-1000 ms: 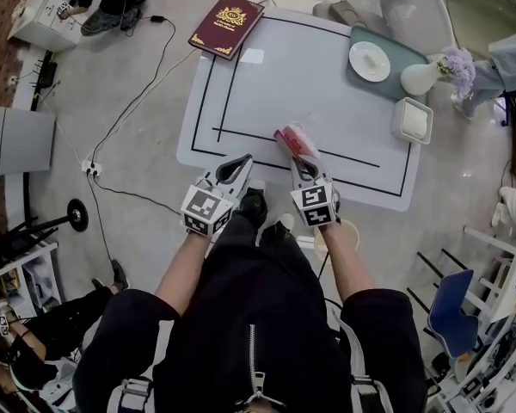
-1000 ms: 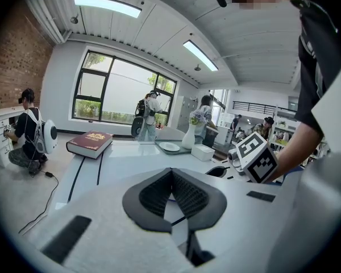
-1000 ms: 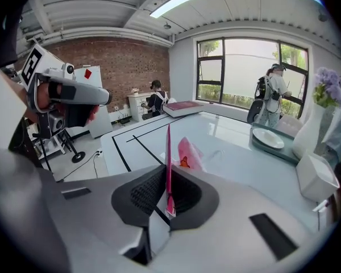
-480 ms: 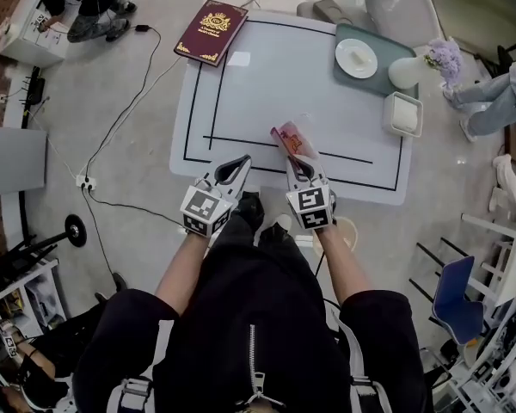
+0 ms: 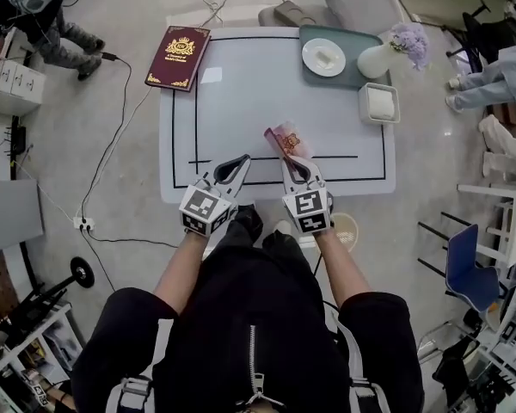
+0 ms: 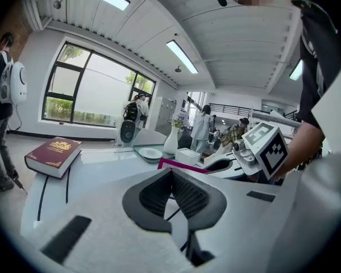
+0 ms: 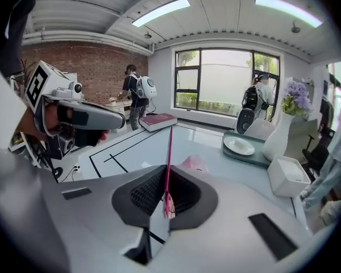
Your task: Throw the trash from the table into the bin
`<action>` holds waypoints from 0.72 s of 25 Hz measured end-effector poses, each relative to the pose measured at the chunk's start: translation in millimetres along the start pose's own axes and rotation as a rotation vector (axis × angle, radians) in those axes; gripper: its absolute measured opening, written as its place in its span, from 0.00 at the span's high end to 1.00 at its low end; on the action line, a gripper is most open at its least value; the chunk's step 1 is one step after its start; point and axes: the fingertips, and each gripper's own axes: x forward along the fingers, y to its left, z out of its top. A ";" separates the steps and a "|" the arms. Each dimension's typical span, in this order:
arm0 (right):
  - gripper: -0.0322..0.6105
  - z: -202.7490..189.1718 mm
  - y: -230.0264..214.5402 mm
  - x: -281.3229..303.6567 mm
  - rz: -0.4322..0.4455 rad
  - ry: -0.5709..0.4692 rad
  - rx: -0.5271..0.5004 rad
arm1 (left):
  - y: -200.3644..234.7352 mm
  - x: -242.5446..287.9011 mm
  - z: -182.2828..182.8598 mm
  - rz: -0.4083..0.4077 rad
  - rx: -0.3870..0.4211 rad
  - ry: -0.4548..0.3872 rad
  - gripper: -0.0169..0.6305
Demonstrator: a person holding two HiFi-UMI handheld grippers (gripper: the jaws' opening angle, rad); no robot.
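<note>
Right hand-held gripper (image 5: 292,167) pinching thin flat pink wrapper (image 5: 281,139)

L gripper (image 6: 171,174): grey jaws together, nothing btw them, low centre of view. Beyond: white tabletop (image 6: 102,165) w/ black line markings. Maroon hardcover book (image 6: 53,154) w/ gold emblem, at table's left edge. Far side: white round plate (image 6: 151,152), white vase (image 6: 171,141) w/ flowers, white square box (image 6: 188,154). R gripper (image 6: 209,164) at right, marker cube on it, pink flat wrapper (image 6: 179,164) sticking out from its tips. People standing by big window (image 6: 91,95).
</note>
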 end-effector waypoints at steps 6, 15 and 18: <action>0.93 12.3 -10.9 -8.0 -0.091 -0.028 0.057 | -2.3 17.5 6.5 -0.099 0.024 0.011 0.96; 0.93 12.3 -28.6 -33.3 -0.192 -0.069 0.168 | -25.1 42.1 7.9 -0.198 0.045 0.023 0.96; 0.93 8.9 -37.7 -45.1 -0.216 -0.083 0.185 | -37.3 51.0 7.1 -0.222 0.053 0.027 0.96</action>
